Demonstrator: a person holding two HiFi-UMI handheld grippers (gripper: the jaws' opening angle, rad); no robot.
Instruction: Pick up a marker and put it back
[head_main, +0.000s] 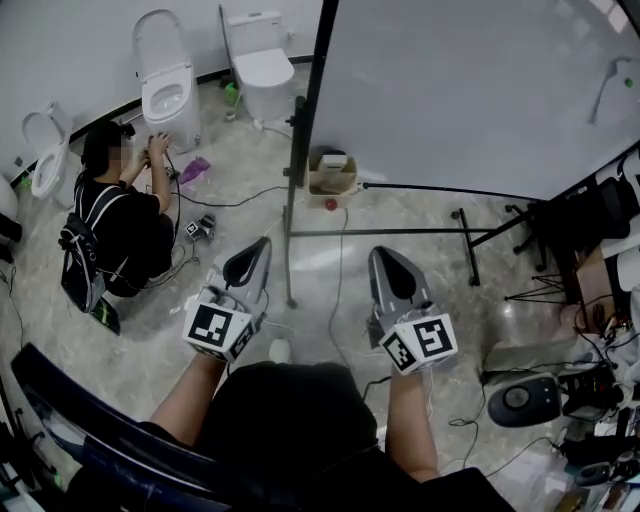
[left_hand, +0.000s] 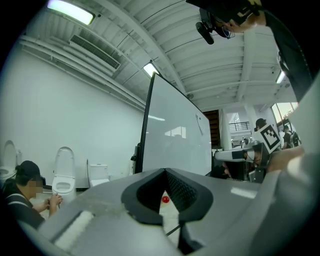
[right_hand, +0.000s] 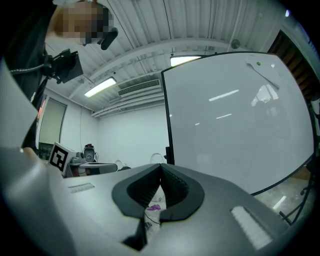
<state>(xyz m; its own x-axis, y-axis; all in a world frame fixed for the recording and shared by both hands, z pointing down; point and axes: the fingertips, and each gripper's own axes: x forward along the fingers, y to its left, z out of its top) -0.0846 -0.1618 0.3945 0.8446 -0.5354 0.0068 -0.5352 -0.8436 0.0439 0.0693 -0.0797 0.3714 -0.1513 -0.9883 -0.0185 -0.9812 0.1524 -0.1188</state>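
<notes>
The left tongs (head_main: 262, 248) and right tongs (head_main: 386, 258) are both pressed together, pinching nothing, in front of the whiteboard (head_main: 470, 90). A thin gray thing (head_main: 608, 80) sticks high on the whiteboard. It is too small to tell if it is the marker.

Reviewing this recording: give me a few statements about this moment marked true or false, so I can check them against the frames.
1. The left gripper is shut with nothing in it. True.
2. The whiteboard lies flat on the floor. False: it stands upright on its stand.
3. A person crouches beside a toilet. True.
4. The right gripper holds a marker. False: its jaws are together with nothing between them.
</notes>
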